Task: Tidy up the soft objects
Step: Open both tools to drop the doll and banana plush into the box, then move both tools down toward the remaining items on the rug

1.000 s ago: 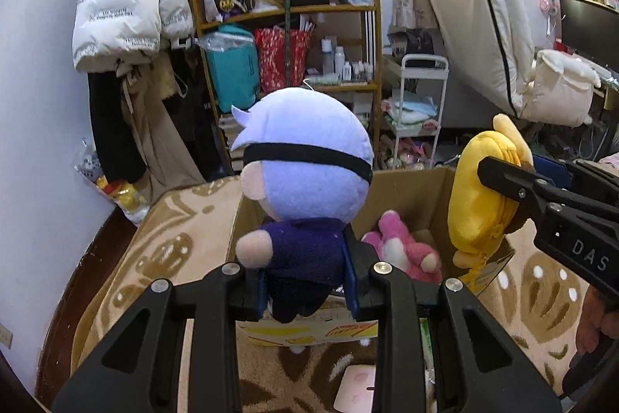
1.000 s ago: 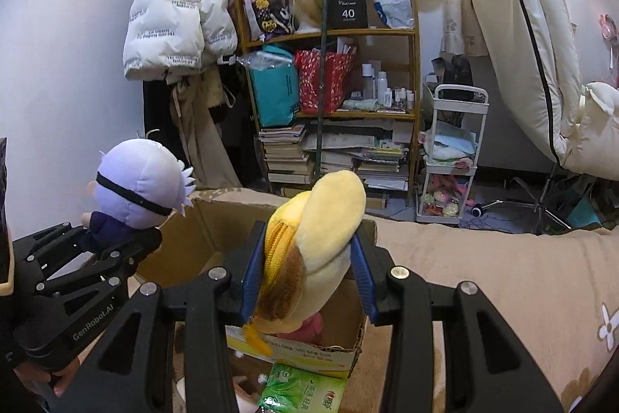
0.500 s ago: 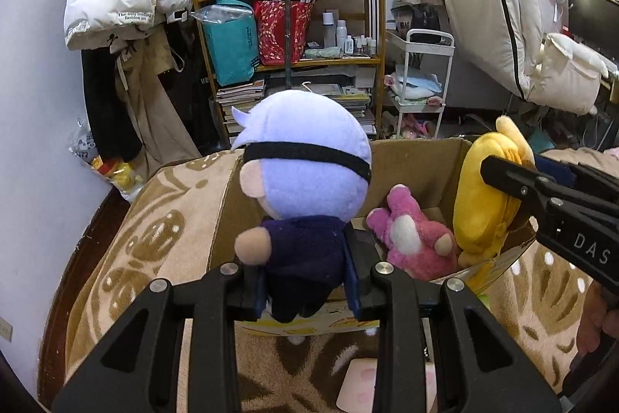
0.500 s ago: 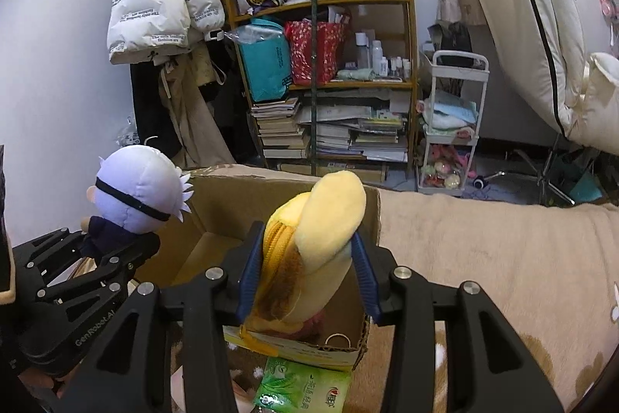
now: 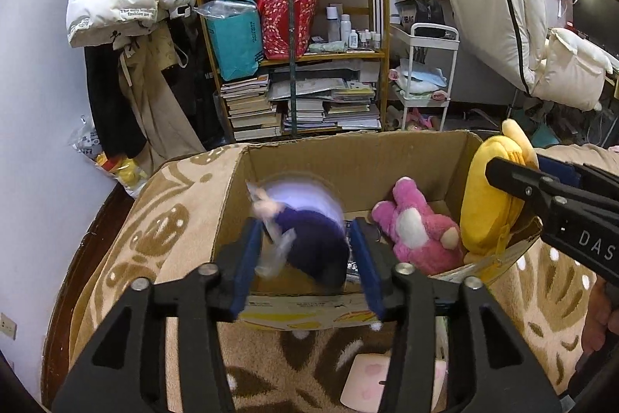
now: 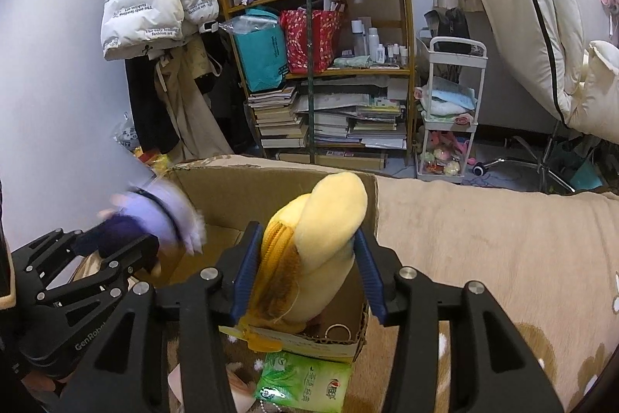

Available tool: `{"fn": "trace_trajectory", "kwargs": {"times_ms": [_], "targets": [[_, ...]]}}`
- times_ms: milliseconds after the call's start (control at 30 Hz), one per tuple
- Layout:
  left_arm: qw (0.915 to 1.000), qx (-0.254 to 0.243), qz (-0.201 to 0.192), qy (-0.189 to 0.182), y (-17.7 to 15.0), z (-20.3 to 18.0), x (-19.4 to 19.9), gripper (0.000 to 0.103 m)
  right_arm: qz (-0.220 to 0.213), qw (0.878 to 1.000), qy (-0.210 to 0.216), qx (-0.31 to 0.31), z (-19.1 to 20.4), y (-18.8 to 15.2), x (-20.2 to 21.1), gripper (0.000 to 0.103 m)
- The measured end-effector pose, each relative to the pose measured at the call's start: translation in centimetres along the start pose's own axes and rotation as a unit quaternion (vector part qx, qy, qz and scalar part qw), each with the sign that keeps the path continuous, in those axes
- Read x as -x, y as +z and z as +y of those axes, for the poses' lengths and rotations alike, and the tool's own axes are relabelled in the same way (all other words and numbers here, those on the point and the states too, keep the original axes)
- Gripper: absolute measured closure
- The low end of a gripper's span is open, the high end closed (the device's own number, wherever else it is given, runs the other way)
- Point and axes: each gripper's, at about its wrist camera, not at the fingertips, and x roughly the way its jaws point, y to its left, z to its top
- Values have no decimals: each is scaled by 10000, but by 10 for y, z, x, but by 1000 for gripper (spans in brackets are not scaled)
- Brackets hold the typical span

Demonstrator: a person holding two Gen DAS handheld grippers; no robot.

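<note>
Cardboard box (image 5: 348,165) sits on the patterned blanket (image 5: 174,231). At its left, our left gripper (image 5: 305,268) stands wide open around the blurred purple doll (image 5: 309,223) tipping inside. A pink plush (image 5: 414,223) lies mid-box. Our right gripper (image 6: 305,275) squeezes the yellow plush (image 6: 321,231): light, squashy, best pinched mid-body.

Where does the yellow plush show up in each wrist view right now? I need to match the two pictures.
Left wrist view: the yellow plush is at the right edge, over the right wall of the cardboard box, held by the right tongs.
Right wrist view: the yellow plush is centre frame, clamped between the right tongs.
Shared landmark: the wooden shelf behind the box.
</note>
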Motion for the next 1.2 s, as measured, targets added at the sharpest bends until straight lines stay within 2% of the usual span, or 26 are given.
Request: {"fn": "trace_trajectory", "kwargs": {"times_ms": [100, 267, 300, 467, 533, 600, 700, 800, 867, 1067, 1200], "targets": [[10000, -4, -13, 16, 0, 1, 0, 47, 75, 10000, 2, -49, -3, -1, -3, 50], [9998, 91, -59, 182, -3, 5, 1, 44, 252, 9997, 0, 30, -4, -8, -9, 48], [9998, 123, -41, 158, -4, 7, 1, 40, 274, 9996, -10, 17, -4, -8, -10, 47], [9996, 219, -6, 195, -7, 12, 9, 33, 329, 9994, 98, -92, -6, -11, -6, 37], [9993, 271, -16, 237, -8, 15, 14, 25, 354, 9992, 103, -123, -6, -12, -4, 31], [9991, 314, -46, 288, -9, 17, 20, 22, 341, 9992, 115, -153, -6, -14, 1, 27], [9989, 349, -38, 311, -11, 20, 29, 19, 325, 9993, 136, -157, -5, -13, 7, 26], [9986, 382, -33, 371, -15, 22, 38, 14, 285, 9993, 104, -207, -5, -14, 16, 18], [9984, 385, 8, 403, -18, 23, 44, 13, 256, 9993, 78, -270, -5, -15, 22, 13], [9977, 534, 219, 345, -30, 25, 62, 9, 306, 9982, 60, -504, -11, -20, 39, 11], [9973, 568, 333, 324, -36, 24, 73, 8, 293, 9975, 60, -640, -14, -23, 51, 6]]}}
